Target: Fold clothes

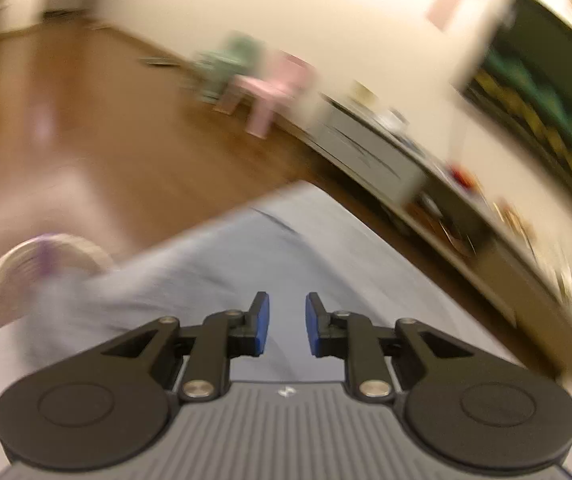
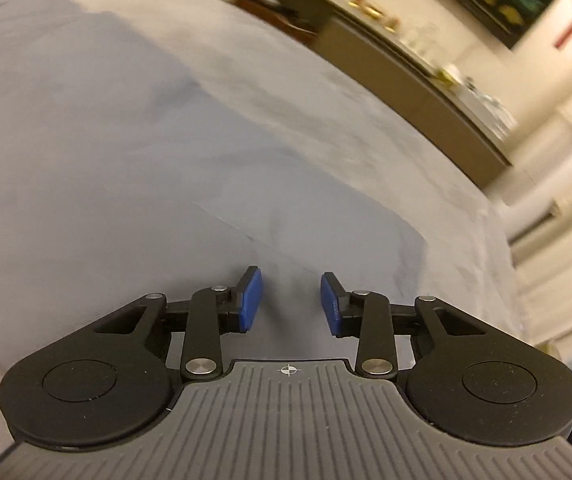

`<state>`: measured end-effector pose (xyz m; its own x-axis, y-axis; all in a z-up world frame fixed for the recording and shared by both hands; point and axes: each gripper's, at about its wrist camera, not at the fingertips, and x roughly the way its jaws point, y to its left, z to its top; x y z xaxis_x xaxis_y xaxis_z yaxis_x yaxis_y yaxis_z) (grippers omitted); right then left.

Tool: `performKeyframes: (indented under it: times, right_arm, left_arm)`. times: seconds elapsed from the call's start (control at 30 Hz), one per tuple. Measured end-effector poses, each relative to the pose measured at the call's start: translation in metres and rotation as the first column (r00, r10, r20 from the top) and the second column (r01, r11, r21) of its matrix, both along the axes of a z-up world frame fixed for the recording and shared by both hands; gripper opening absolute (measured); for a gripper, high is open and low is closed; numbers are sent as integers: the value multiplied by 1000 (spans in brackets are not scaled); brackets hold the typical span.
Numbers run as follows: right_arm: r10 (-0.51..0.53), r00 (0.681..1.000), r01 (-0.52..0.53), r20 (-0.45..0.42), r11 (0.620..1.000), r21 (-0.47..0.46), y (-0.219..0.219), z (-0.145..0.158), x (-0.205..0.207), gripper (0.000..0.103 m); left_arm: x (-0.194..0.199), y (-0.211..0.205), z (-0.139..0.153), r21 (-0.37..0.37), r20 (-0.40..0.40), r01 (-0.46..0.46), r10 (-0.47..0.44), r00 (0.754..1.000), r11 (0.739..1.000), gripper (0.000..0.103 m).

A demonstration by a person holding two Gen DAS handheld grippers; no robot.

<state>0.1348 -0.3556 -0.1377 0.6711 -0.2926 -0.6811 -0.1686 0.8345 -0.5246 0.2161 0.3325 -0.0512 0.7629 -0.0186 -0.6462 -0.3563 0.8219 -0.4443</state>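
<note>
- Wide pale grey-blue surface (image 2: 365,152), bed or covered table, cannot tell which; fills most of the right wrist view and runs to a far edge below a long low cabinet (image 2: 425,92) along the wall.
- Wooden floor (image 1: 106,120) beyond the surface's far edge in the left wrist view, with a small pink chair (image 1: 274,88) and a green one (image 1: 230,60) near the wall; all heavily smeared.
- Light blue garment (image 2: 106,140) spread over the surface, reaching from the near side toward the far left corner. A straight edge and squared corner (image 2: 413,240) near the surface's right edge, with a crease running back from it toward the middle: reads as one layer laid over another, though which part of the garment cannot be told.
- In the left wrist view, the same cloth (image 1: 214,256) bunched and rumpled toward the left edge of the surface, so judged not neatly squared there.
- Round pale basket (image 1: 2,276) off the surface's left edge, something purple inside; too blurred to name.
- Progress, as a judgement: fits either a partly folded piece with more folds and smoothing left, or a piece merely lying doubled over; the rumpled left side argues against a finished fold.
- Right gripper (image 2: 290,300) low over the cloth near the near edge, blue pads wide apart, nothing between them.
- Left gripper (image 1: 287,324) above the cloth, pads parted more narrowly, gripping nothing.
</note>
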Motion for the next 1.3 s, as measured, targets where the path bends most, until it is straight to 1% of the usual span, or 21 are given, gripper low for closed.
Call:
performKeyframes:
  times: [0.07, 0.1, 0.13, 0.2, 0.27, 0.33, 0.4, 0.47, 0.5, 0.53, 0.63, 0.73, 0.83, 0.87, 0.9, 0.93, 0.97, 1.0, 1.1, 1.17, 1.3]
  right_arm:
    - [-29, 1000, 29, 0, 996, -79, -4, -7, 6, 23]
    - [-38, 999, 36, -11, 991, -126, -2, -12, 9, 13]
    - [-45, 999, 41, -20, 984, -171, 1, -16, 13, 9]
    - [-33, 999, 29, -19, 983, -182, 16, -8, 14, 6]
    - [-18, 1000, 15, -15, 983, -181, 32, 3, 14, 17]
    - [68, 996, -59, 62, 987, -150, 78, 32, -2, 41]
    - [210, 973, -198, 96, 973, -118, 142, 55, -17, 46]
    - [370, 922, -363, 114, 928, -79, 213, 73, -33, 57]
    - [463, 879, -460, 113, 887, -50, 252, 80, -42, 67]
    - [541, 834, -542, 107, 840, -23, 286, 85, -48, 76]
    - [727, 676, -736, 120, 671, 85, 395, 99, -58, 82]
    - [810, 572, -813, 131, 538, 223, 489, 106, -46, 83]
    - [861, 504, -833, 70, 463, 304, 573, 91, -17, 84]
    - [871, 490, -835, 34, 458, 304, 597, 81, -7, 83]
    - [878, 479, -835, -15, 461, 300, 617, 70, 6, 77]
    - [880, 469, -833, -73, 468, 294, 629, 59, 22, 44]
    - [870, 481, -825, -108, 491, 280, 635, 54, 33, 12]
    - [855, 502, -814, -131, 518, 262, 641, 52, 42, 0]
    - [812, 583, -784, 17, 557, 272, 618, 93, 42, 0]
    - [774, 625, -767, 99, 586, 262, 596, 115, 37, 0]
    - [748, 659, -740, 81, 624, 250, 577, 109, 36, 0]
  left_arm:
    - [-26, 17, -8, -36, -5, -47, 47, 999, 998, 30]
    - [-39, 25, -13, -54, -9, -70, 70, 998, 996, 32]
    - [-52, 33, -17, -72, -12, -94, 93, 996, 993, 32]
    - [-78, 50, -25, -108, -21, -140, 139, 990, 984, 33]
    - [-104, 66, -34, -143, -31, -187, 184, 982, 972, 36]
    - [-125, 78, -43, -176, -36, -216, 212, 976, 961, 37]
    - [-131, 77, -53, -210, -16, -201, 202, 979, 957, 38]
    - [-137, 79, -63, -259, 21, -207, 220, 975, 943, 38]
    - [-141, 81, -69, -273, 35, -207, 225, 974, 939, 38]
    - [-146, 84, -74, -278, 44, -205, 225, 973, 939, 38]
    - [-161, 93, -85, -288, 56, -212, 238, 970, 934, 38]
    - [-172, 109, -96, -319, 60, -224, 255, 965, 921, 38]
    - [-176, 120, -99, -333, 75, -217, 255, 964, 918, 38]
    - [-177, 123, -99, -333, 89, -212, 255, 963, 919, 38]
    - [-177, 125, -98, -331, 107, -204, 251, 962, 921, 38]
    - [-176, 126, -96, -329, 130, -191, 245, 961, 925, 38]
    - [-175, 127, -94, -329, 161, -170, 232, 959, 929, 38]
    - [-173, 127, -91, -329, 194, -144, 216, 957, 933, 38]
    - [-165, 123, -79, -305, 321, -25, 128, 938, 952, 38]
    - [-153, 117, -76, -300, 383, 77, 46, 923, 951, 38]
    - [-130, 110, -80, -268, 383, 134, -22, 923, 954, 38]
